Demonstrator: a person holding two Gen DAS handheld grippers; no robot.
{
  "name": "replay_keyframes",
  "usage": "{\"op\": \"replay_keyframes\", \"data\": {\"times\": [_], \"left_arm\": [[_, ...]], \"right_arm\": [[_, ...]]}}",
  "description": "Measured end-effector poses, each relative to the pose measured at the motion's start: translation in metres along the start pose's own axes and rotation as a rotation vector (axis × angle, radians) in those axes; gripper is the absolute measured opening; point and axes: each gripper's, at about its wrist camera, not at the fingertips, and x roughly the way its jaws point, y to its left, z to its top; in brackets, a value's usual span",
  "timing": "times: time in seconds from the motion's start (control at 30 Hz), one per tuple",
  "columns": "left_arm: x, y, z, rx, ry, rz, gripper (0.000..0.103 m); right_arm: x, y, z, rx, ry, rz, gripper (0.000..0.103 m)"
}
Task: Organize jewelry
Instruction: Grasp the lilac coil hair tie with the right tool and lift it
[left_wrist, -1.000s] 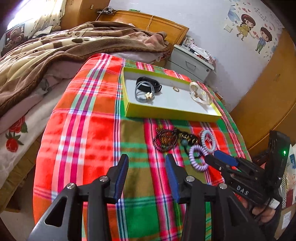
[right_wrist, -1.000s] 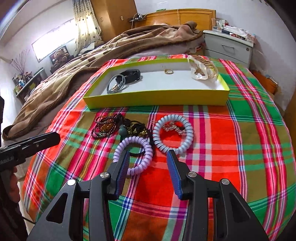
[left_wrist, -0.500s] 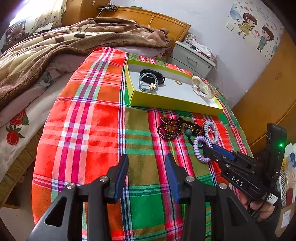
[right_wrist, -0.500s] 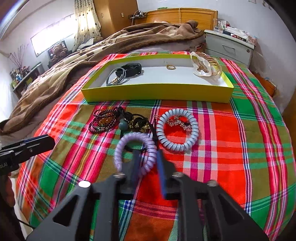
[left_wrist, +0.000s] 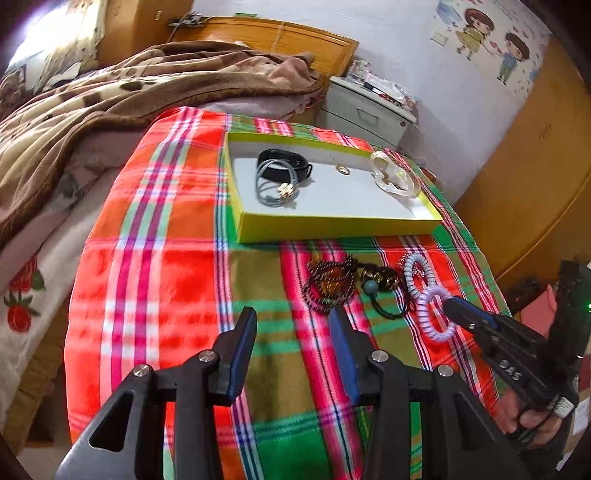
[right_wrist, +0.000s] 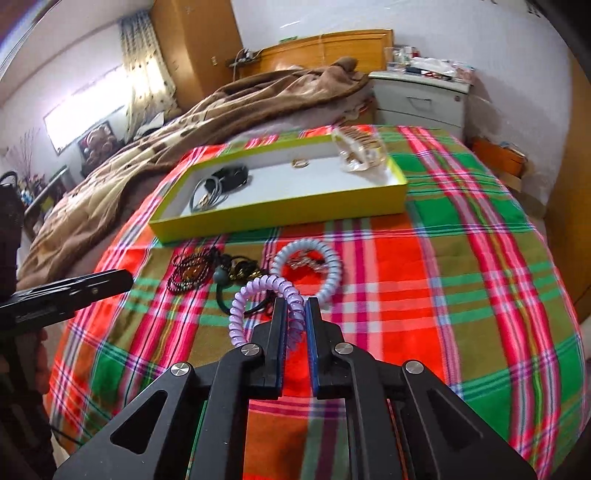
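Observation:
My right gripper (right_wrist: 294, 308) is shut on a purple spiral hair tie (right_wrist: 255, 295) and holds it lifted above the plaid cloth; it also shows in the left wrist view (left_wrist: 430, 314). My left gripper (left_wrist: 291, 321) is open and empty over the cloth. A yellow-green tray (right_wrist: 280, 216) holds a grey cord bracelet (right_wrist: 207, 194), a black band (right_wrist: 232, 175), a gold ring (right_wrist: 300, 162) and a clear clip (right_wrist: 360, 153). A dark bead bracelet (right_wrist: 188, 271), a black hair tie with beads (right_wrist: 236, 273) and a pale blue spiral hair tie (right_wrist: 328, 267) lie before the tray.
The plaid cloth (right_wrist: 461, 280) covers a round table. A bed with a brown blanket (right_wrist: 184, 129) lies behind on the left. A white nightstand (right_wrist: 417, 99) stands behind the table. A wooden wardrobe (left_wrist: 524, 166) is at the right.
My right gripper has lifted the purple hair tie off the cloth, after closing on it. The left gripper has drifted a little over the cloth and stays open.

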Motion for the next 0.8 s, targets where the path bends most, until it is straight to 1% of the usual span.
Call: {"op": "replay_keyframes", "data": {"times": [0.07, 0.13, 0.23, 0.4, 0.47, 0.57, 0.6, 0.67, 0.8], "left_arm": [[0.004, -0.006, 0.007, 0.048, 0.004, 0.014, 0.043], [0.013, -0.008, 0.015, 0.081, 0.023, 0.01, 0.043], [0.022, -0.009, 0.026, 0.107, 0.024, 0.053, 0.043], [0.04, -0.017, 0.039, 0.158, 0.059, 0.052, 0.043], [0.05, -0.022, 0.04, 0.191, 0.086, 0.05, 0.043], [0.063, -0.026, 0.039, 0.203, 0.132, 0.036, 0.043], [0.065, -0.027, 0.038, 0.206, 0.138, 0.034, 0.043], [0.063, -0.031, 0.035, 0.233, 0.126, 0.043, 0.043], [0.059, -0.036, 0.031, 0.279, 0.142, 0.055, 0.044]], "right_arm": [[-0.004, -0.003, 0.002, 0.009, -0.008, -0.004, 0.01], [-0.006, -0.005, 0.003, 0.021, -0.009, -0.001, 0.01], [-0.009, -0.005, 0.002, 0.019, -0.016, -0.001, 0.01], [-0.006, -0.005, 0.006, 0.023, -0.014, 0.014, 0.01], [-0.004, -0.006, 0.009, 0.025, -0.012, 0.021, 0.01], [-0.003, -0.009, 0.012, 0.027, -0.014, 0.031, 0.01], [-0.003, -0.009, 0.013, 0.028, -0.015, 0.034, 0.01], [-0.003, -0.012, 0.015, 0.032, -0.019, 0.039, 0.01], [-0.001, -0.014, 0.017, 0.042, -0.021, 0.056, 0.01]]}}
